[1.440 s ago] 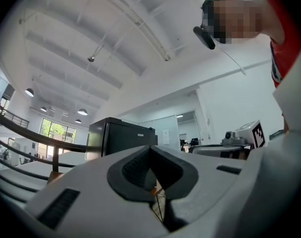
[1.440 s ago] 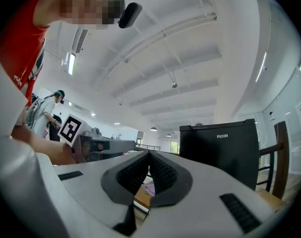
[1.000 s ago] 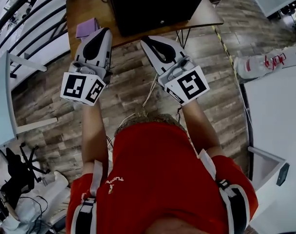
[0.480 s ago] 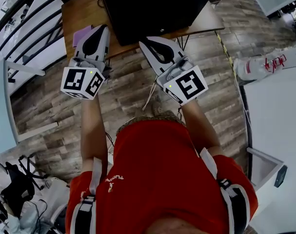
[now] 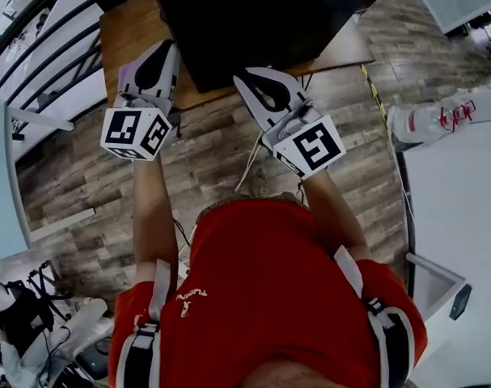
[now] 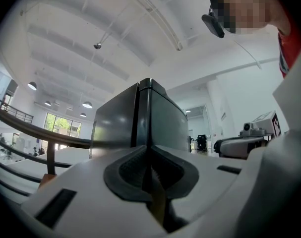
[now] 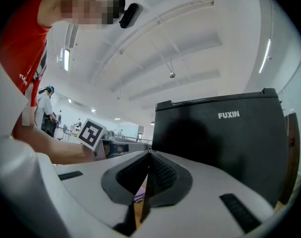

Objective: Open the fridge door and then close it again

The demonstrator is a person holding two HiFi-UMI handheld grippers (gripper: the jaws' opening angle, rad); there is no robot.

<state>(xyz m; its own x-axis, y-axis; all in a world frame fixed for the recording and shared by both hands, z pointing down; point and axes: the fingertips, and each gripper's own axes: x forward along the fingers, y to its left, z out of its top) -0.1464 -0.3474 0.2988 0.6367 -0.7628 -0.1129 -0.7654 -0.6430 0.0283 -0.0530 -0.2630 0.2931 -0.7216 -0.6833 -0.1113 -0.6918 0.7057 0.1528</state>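
A black mini fridge (image 5: 261,14) stands on a wooden table (image 5: 128,27); its front bears white lettering in the right gripper view. My left gripper (image 5: 169,47) is shut and empty, its tip over the table edge just left of the fridge's near corner. In the left gripper view the fridge (image 6: 162,120) rises straight beyond the closed left gripper (image 6: 149,151), corner on. My right gripper (image 5: 239,76) is also shut and empty, short of the fridge front. The fridge (image 7: 224,143) fills the right half of the right gripper view, beyond the closed right gripper (image 7: 149,153). The door looks closed.
A purple object (image 5: 125,73) lies on the table under the left gripper. Black railings (image 5: 43,31) run at the left. A white table (image 5: 455,192) and a white item with red print (image 5: 439,107) are at the right. A cable (image 5: 249,156) trails across the wood floor.
Both grippers have moved forward toward the fridge, the left one now over the table edge. The fridge looks nearer and larger in the head view.
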